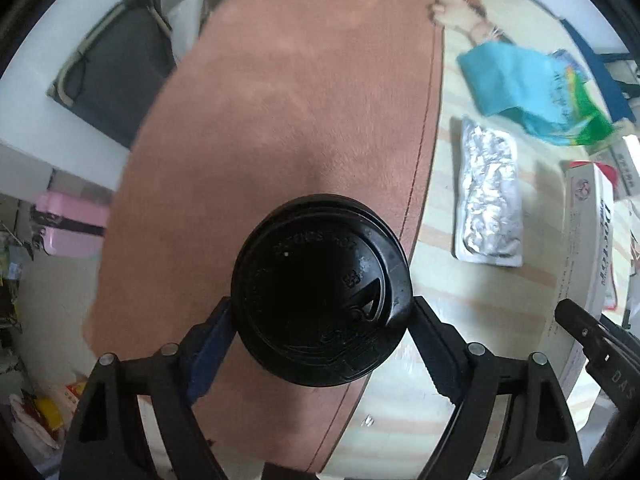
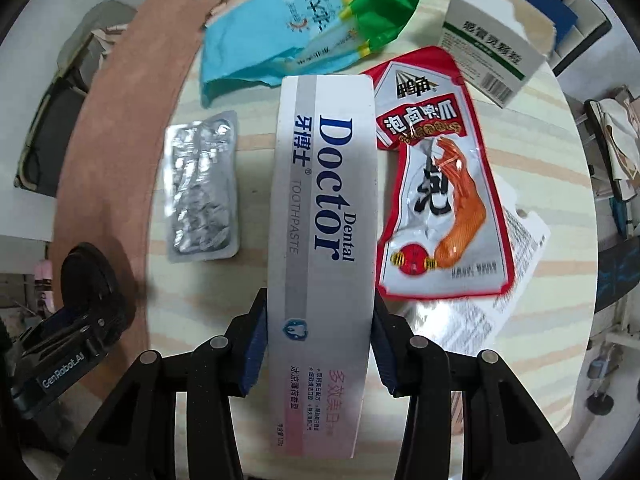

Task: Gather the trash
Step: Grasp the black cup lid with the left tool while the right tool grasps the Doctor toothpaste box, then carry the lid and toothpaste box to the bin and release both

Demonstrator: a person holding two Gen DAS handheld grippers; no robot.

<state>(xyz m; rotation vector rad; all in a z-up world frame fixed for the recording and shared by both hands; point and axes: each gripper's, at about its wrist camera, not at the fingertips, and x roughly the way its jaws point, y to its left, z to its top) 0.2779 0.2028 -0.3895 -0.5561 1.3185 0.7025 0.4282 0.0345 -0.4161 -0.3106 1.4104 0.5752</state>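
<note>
On the round, pale striped table, the right gripper clamps its blue-padded fingers on a long, glossy white toothpaste box. Beside the box lie a crinkled foil blister pack, a shiny red snack pouch, a crumpled blue-green bag and a torn cardboard medicine box. Over the fuzzy salmon-pink mat, the left gripper grips a cup under its round, black plastic lid.
</note>
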